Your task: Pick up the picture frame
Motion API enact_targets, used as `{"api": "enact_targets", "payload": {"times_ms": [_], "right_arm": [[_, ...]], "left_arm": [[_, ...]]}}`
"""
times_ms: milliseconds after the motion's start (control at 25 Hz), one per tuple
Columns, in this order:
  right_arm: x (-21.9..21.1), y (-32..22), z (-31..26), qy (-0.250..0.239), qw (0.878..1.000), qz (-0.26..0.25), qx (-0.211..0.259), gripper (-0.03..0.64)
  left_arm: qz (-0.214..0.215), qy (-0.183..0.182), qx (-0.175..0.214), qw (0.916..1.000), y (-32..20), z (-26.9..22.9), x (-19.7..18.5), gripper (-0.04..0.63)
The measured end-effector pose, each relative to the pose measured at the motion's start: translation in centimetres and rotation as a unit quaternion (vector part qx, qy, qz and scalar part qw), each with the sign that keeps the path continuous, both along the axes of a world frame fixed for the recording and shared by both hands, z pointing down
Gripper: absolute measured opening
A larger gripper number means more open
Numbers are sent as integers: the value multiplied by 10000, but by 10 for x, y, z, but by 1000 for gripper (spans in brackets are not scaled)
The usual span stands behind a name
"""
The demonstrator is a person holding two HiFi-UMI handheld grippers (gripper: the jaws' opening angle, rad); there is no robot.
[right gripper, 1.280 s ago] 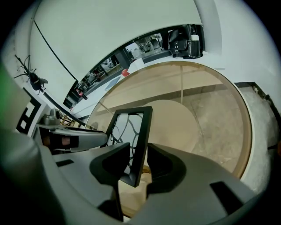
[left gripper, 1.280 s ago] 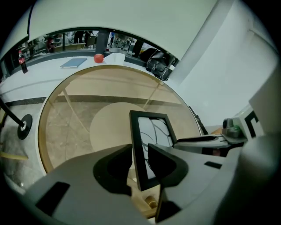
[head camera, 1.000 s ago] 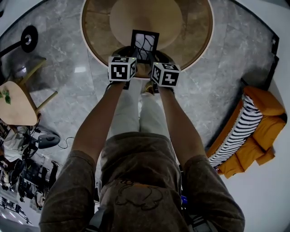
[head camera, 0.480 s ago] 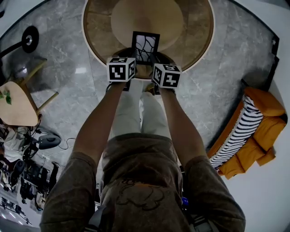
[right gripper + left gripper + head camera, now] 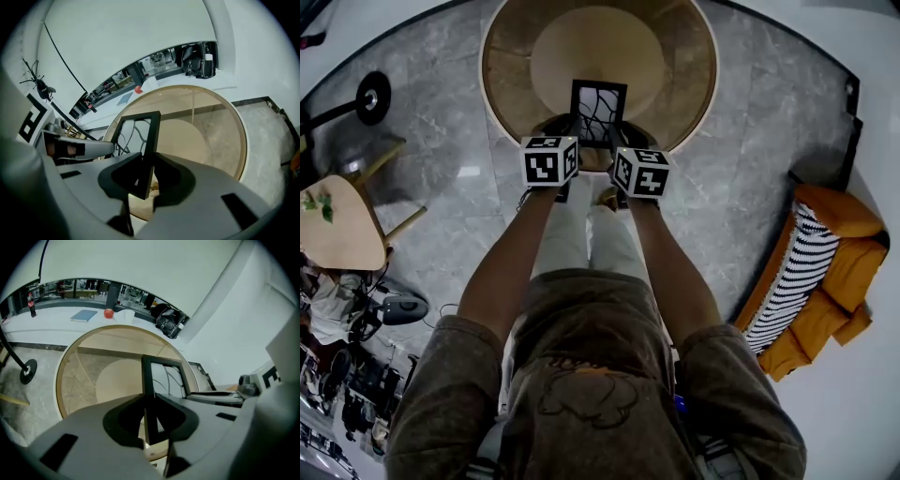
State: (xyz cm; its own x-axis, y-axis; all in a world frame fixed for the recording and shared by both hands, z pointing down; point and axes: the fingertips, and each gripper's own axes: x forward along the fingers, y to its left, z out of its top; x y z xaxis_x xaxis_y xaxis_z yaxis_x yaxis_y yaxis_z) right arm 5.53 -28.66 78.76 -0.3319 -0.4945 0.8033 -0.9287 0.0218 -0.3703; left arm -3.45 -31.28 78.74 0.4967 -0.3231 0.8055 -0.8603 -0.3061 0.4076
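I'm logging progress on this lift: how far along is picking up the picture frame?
Done: both grippers' fingers have just been closing; the left gripper clamps the picture frame by its left edge, the right gripper by its right edge. In hand: the frame is held upright over the round table; whether it has cleared the tabletop I cannot tell. Left: raise it clearly free.

Grey marble floor (image 5: 750, 141), orange sofa (image 5: 853, 270) (striped cushion (image 5: 787, 284)).
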Motion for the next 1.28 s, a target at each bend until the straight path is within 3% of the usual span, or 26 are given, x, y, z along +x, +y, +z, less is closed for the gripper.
{"api": "enact_targets", "payload": {"times_ms": [360,760,1080,1280], "right_arm": [[-1,-6,-104,17,9974,-260,668,98],[-6,18,-198,-33,9939,-390,1032,98],[-6,34,-261,43,9863,-528,1561,97],[-5,39,-299,17,9791,-512,1969,97]], "left_arm": [[-176,71,537,9984,0,-108,-2,84],[-284,62,1002,9945,25,-204,-8,84],[-364,222,1454,9885,46,-268,-9,86],[-295,286,1921,9805,50,-310,-8,85]]}}
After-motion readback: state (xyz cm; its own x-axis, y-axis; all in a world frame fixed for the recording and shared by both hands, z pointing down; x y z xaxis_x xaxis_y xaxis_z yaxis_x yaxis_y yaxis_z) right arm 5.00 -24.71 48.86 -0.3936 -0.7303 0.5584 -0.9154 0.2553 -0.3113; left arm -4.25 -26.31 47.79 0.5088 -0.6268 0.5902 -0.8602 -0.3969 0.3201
